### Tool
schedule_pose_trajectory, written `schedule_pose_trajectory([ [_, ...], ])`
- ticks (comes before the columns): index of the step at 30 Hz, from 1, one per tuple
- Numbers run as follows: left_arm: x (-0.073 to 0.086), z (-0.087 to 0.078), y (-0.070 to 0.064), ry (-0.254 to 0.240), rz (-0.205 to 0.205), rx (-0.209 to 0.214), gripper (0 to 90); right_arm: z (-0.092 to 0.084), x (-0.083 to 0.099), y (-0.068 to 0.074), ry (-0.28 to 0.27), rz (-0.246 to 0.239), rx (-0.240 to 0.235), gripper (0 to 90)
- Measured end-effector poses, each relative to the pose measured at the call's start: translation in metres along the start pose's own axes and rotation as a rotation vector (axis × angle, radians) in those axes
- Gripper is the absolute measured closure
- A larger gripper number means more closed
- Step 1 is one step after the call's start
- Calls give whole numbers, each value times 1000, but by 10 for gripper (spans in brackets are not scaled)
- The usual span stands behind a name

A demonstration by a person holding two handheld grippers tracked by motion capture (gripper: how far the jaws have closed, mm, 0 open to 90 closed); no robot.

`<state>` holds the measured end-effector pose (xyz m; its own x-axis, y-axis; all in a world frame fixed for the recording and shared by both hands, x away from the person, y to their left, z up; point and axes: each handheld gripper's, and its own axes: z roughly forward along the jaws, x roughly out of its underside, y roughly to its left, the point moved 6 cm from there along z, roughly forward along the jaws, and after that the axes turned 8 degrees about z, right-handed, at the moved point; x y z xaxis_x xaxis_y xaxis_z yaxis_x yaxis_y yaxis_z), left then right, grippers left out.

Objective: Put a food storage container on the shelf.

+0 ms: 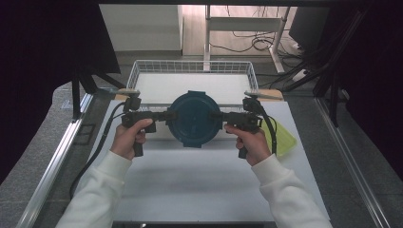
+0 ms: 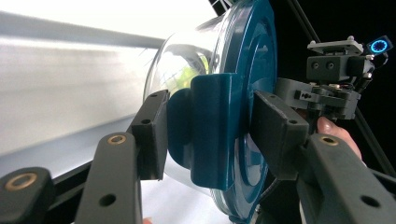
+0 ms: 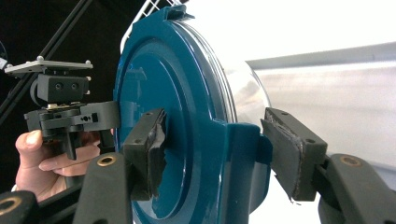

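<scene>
1. Left of centre in the high view, my left hand-held gripper [image 1: 167,115] is clamped on the left latch tab of the round container [image 1: 195,119], jaws squeezing the tab from both sides.
2. Dead centre, that container with its teal lid [image 2: 252,70] sits between my two hands, at the near edge of the white wire basket [image 1: 138,71], over the white desk [image 1: 190,180].
3. Right of centre, my right hand-held gripper [image 1: 222,116] pinches the opposite tab.
4. Far right, a yellow-green lid [image 1: 284,140] lies flat on the desk.
</scene>
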<state>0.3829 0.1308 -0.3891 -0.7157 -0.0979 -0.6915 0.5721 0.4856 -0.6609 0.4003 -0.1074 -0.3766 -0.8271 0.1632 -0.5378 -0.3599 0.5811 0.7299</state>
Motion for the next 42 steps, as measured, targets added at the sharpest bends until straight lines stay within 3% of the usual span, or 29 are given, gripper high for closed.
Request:
schedule_pose_trajectory([
  [10, -27, -1, -6, -19, 5, -1, 490, -3, -25, 14, -15, -13, -1, 406],
  [25, -66, 3, -5, -35, 7, -8, 489, 0, -64, 22, -28, -22, -1, 403],
  [42, -104, 9, 10, -60, -12, 4, 487, 14, -110, 29, -31, -48, 16, 404],
])
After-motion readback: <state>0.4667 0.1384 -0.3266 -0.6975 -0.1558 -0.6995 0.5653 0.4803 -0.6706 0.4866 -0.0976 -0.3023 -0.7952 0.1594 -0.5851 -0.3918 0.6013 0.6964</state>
